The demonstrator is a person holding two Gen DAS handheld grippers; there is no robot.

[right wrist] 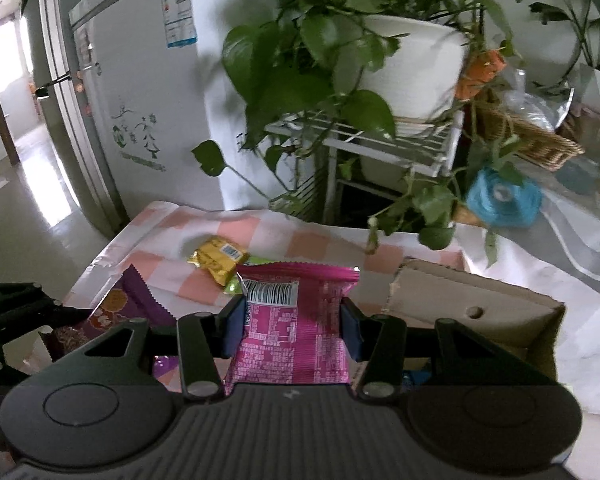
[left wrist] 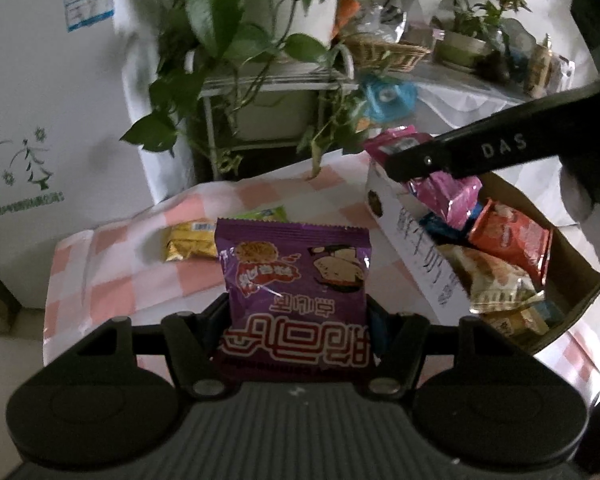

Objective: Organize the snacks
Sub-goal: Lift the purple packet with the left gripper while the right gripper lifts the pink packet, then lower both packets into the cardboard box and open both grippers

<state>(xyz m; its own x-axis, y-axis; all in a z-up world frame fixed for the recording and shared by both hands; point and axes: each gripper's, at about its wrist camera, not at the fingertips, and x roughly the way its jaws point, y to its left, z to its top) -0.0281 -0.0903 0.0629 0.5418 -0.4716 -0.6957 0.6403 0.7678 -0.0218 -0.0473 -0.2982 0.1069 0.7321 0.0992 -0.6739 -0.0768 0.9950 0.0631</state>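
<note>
My left gripper is shut on a purple snack packet and holds it upright above the pink checked tablecloth. My right gripper is shut on a pink snack packet, over the near end of the cardboard box. In the left wrist view the right gripper holds that pink packet over the open box, which holds several snack packets. A yellow packet and a green packet lie on the cloth. The purple packet also shows in the right wrist view.
A white refrigerator stands at the left. A potted vine on a white wire rack hangs over the table's far edge. A wicker basket and a blue object sit on a counter at the right.
</note>
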